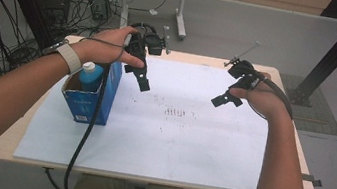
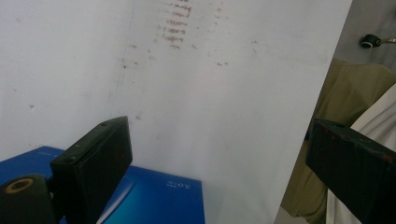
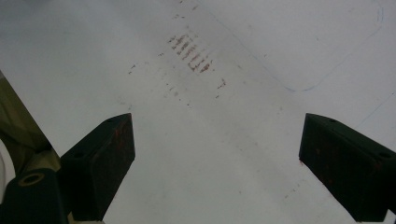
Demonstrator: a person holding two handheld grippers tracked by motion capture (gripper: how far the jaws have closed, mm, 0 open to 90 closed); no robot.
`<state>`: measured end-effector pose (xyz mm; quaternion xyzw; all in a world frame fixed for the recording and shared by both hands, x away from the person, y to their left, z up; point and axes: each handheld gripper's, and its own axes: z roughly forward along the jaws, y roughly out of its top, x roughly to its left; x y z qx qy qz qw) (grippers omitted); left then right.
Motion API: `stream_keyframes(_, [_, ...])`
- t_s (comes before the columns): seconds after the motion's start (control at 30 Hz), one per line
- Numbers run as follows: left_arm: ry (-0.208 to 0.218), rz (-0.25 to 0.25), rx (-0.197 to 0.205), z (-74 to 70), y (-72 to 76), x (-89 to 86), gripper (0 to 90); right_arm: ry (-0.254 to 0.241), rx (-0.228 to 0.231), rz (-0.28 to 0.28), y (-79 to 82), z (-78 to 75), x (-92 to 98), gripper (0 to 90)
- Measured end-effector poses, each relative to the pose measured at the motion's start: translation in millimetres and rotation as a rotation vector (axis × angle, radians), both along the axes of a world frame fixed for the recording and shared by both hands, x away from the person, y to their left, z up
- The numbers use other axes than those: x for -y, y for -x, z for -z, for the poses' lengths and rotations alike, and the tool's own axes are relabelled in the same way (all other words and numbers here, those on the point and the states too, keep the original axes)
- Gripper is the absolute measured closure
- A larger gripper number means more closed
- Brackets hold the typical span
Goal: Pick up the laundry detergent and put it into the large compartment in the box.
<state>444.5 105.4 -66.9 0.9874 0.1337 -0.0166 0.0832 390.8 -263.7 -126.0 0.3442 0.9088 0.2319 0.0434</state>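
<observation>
Both hands are hovering above the white sheet (image 1: 150, 137) covering the light wooden table (image 1: 296, 139), and nothing is being carried yet. The left gripper (image 1: 140, 72) is hanging just beside the open blue cardboard box (image 1: 86, 100) at the sheet's left edge, its black jaws spread wide with only the sheet and a corner of the box's blue face (image 2: 154, 196) showing between them. Standing upright inside that box is a blue plastic bottle with a white cap (image 1: 89, 75); it is sitting untouched. The right gripper (image 1: 229, 96) is waiting well apart over the right half of the sheet, its jaws equally wide and empty, looking down at some faint reddish-brown smudges (image 3: 191, 52). This looks to me like the approach stage, before any grasp. The next move probably calls for the left gripper to swing back over the box, descend around the bottle's cap or neck, and close without catching the cardboard wall.
</observation>
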Motion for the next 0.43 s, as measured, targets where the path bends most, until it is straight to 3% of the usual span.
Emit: stream_keyframes(0.43, [0.000,0.002,-0.002,2.3,-0.8,0.2,7.7,-0.001,0.005,0.000,1.0,1.3,1.1,10.3])
